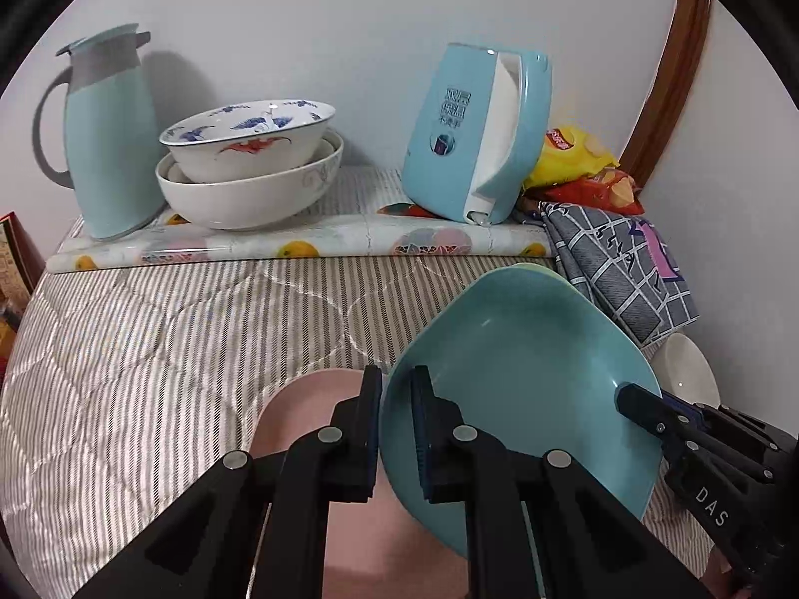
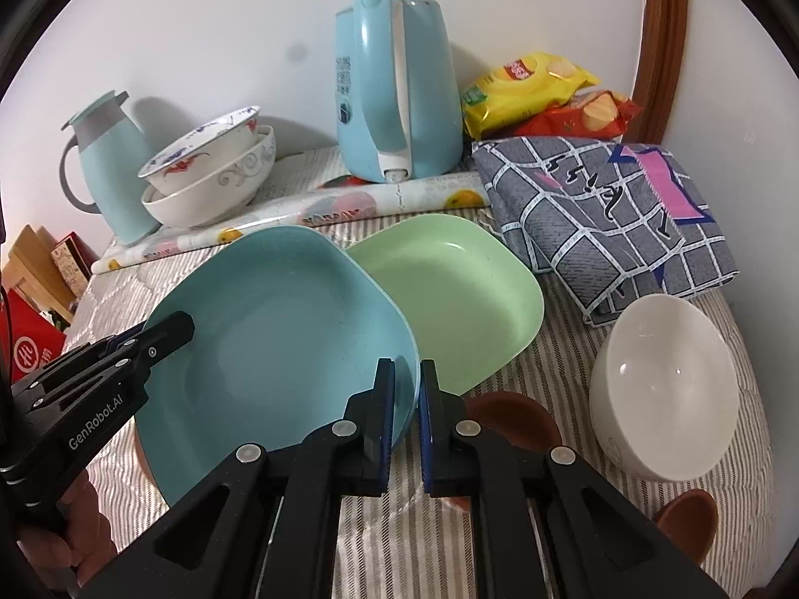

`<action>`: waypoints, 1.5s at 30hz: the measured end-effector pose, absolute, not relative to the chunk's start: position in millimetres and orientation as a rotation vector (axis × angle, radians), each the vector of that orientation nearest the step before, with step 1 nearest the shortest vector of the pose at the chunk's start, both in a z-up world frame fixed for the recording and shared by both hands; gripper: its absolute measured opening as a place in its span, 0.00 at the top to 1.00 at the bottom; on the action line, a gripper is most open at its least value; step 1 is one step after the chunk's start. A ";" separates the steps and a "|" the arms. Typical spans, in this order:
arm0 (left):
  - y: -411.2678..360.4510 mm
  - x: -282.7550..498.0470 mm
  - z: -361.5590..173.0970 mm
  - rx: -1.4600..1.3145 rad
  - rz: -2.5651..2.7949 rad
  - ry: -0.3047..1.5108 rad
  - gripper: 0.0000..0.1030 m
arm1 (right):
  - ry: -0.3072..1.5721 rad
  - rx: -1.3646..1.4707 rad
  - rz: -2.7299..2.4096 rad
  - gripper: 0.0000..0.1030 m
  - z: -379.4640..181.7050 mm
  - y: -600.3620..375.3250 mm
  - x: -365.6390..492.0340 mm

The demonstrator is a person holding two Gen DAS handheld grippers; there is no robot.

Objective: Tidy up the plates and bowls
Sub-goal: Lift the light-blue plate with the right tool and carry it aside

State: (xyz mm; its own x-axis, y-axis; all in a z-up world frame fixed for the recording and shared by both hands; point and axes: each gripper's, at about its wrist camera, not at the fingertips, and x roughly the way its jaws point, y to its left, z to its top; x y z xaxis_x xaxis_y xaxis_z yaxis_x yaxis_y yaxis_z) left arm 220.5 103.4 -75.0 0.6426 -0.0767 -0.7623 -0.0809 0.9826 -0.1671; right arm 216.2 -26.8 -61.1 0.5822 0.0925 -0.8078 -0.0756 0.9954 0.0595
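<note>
Looking forward along the left hand-held gripper (image 1: 397, 429), the blue plate (image 1: 519, 379) is seen pinched by its near-left rim between the two nearly closed pads, one inside the dish and one outside. The plate is tilted, lifted off the striped quilt (image 1: 175, 339), and extends up and to the right from these jaws. At its far right rim the right hand-held gripper (image 1: 624, 397) is clamped on as well, so the plate is carried between both. A pink plate (image 1: 299, 409) lies on the quilt just below and left of the left pads. Further back, two stacked bowls (image 1: 249, 164) are set beside a thermos jug (image 1: 107, 135) and a kettle (image 1: 474, 135).

From the right wrist view, the right hand-held gripper (image 2: 407, 414) is shown closed thin on the blue plate's (image 2: 279, 329) near-right edge. The plate stretches away to the left, where the left hand-held gripper (image 2: 187, 322) holds the opposite edge. Its upper right corner overlaps a green plate (image 2: 459, 294) resting on the quilt just behind. A white bowl (image 2: 664, 389) lies tipped to the right, near a folded checked cloth (image 2: 599, 219).

The plate's long line runs gripper to gripper, so it is judged that the next move must be shared evenly. The green plate lies nearer the right hand, the pink one nearer the left.
</note>
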 end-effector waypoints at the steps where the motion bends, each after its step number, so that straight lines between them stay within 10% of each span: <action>1: 103.4 217.9 -72.8 -0.193 0.003 0.870 0.88 | 0.938 0.018 0.098 0.92 -58.5 -26.5 213.2; 45: 151.0 166.1 -77.2 -0.256 0.140 0.877 0.88 | 0.909 -0.027 0.210 0.93 -59.2 24.5 188.1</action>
